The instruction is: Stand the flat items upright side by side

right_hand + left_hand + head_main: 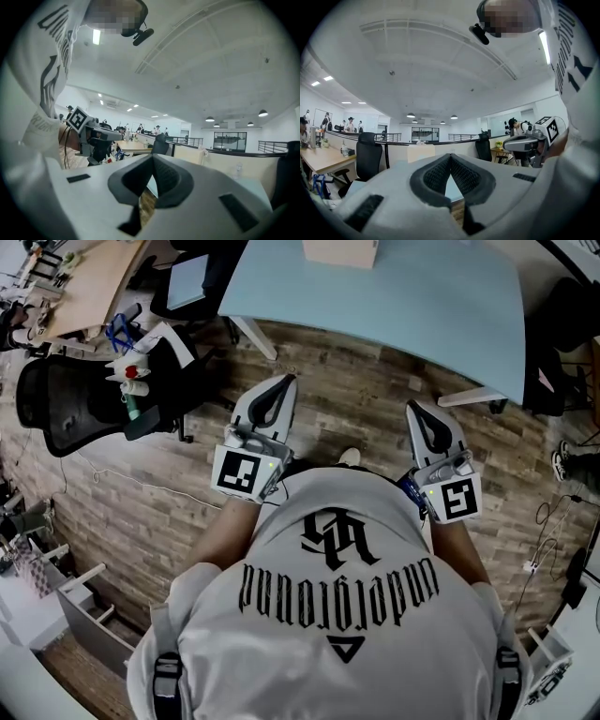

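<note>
In the head view I hold both grippers level in front of my body, above the wooden floor. My left gripper point(284, 381) is shut with nothing between its jaws; my right gripper point(413, 409) is shut and empty too. Both point toward a light blue table point(422, 306), which stands a short way ahead. A pale box point(340, 251) sits at the table's far edge, cut off by the frame. In the left gripper view the closed tips point(450, 157) meet in front of a beige box point(421, 152). In the right gripper view the tips point(152, 157) meet too. No flat items can be made out.
A black office chair point(66, 404) with bottles and clutter stands at the left. A wooden desk point(89, 282) lies at the far left. White table legs point(253, 337) reach onto the floor ahead. A grey drawer unit point(89, 624) is at the lower left. Other people work at distant desks point(126, 146).
</note>
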The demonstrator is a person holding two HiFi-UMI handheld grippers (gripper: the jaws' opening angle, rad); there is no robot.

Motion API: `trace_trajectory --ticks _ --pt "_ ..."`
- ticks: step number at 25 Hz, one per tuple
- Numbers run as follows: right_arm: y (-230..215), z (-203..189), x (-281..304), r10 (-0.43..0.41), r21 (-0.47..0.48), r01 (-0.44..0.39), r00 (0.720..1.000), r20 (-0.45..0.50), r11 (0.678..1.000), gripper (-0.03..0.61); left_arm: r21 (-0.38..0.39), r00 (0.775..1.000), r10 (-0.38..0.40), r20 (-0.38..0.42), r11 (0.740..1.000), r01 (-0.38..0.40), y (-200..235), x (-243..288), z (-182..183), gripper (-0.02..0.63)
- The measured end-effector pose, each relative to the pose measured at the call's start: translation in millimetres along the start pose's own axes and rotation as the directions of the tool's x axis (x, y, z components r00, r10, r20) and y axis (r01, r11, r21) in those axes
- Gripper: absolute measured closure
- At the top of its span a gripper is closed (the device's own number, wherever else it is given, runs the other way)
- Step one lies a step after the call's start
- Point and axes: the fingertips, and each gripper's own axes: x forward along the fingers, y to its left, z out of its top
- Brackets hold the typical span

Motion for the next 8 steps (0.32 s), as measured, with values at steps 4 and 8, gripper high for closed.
trace_trajectory --ticks 4,8 --pt "-2.4 4.3 5.2 -0.001 0.007 0.001 1.0 0.015 1.0 0.574 -0.001 1.0 0.005 -0.005 1.0 -0.005 4.9 0.1 -0.3 0.615" --pt "-6.5 9.4 8.1 -0.01 0.009 0.01 0.999 0.031 1.0 0.574 0.008 1.0 -0.001 -0.007 1.0 0.001 6.9 1.4 1.4 0.615"
